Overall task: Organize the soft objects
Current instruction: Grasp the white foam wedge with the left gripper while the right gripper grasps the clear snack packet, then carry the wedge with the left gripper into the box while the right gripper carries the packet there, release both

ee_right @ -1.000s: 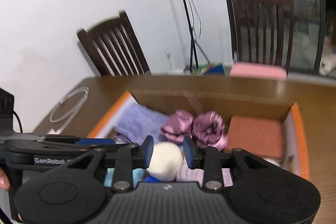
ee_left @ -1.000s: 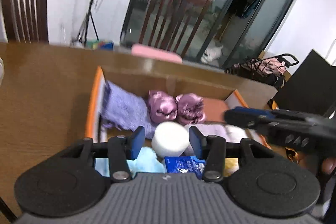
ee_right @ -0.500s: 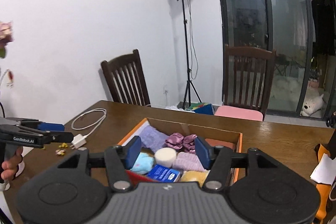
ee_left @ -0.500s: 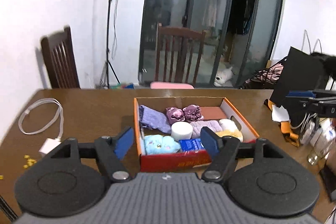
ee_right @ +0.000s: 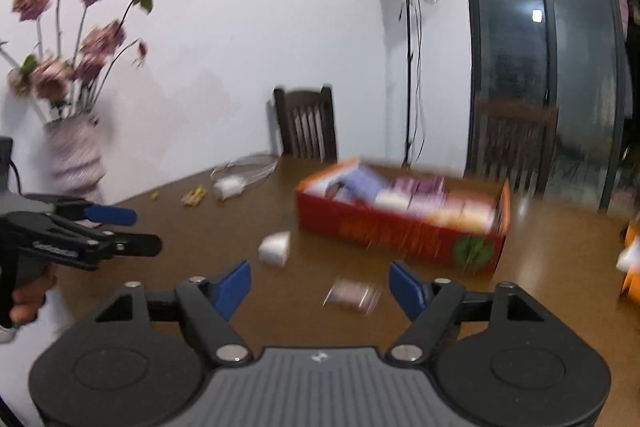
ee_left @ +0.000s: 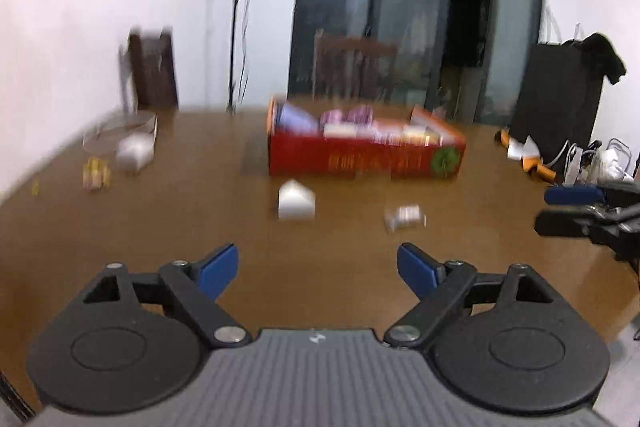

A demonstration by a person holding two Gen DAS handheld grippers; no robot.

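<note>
From the left wrist view, the left gripper [ee_left: 318, 265] hangs over the brown counter [ee_left: 180, 227] with its blue fingers [ee_left: 218, 267] spread wide; they have just been opening, and nothing lies between them. The red box [ee_left: 366, 157] of soft objects sits well ahead toward the far side of the counter, its contents blurred into lilac, pink and pale shapes. A small white block [ee_left: 297, 205] and a smaller blurred packet [ee_left: 405, 217] lie on the counter between gripper and box. The right gripper [ee_left: 576, 209] shows at the right edge.

From the right wrist view, the right gripper [ee_right: 320, 285] is likewise parted and empty (its fingers have also just been opening). The box [ee_right: 400, 227] stands ahead and right. The left gripper [ee_right: 116, 233], held in a hand [ee_right: 28, 301], is at the left, before a vase of dried roses [ee_right: 76, 159].
</note>
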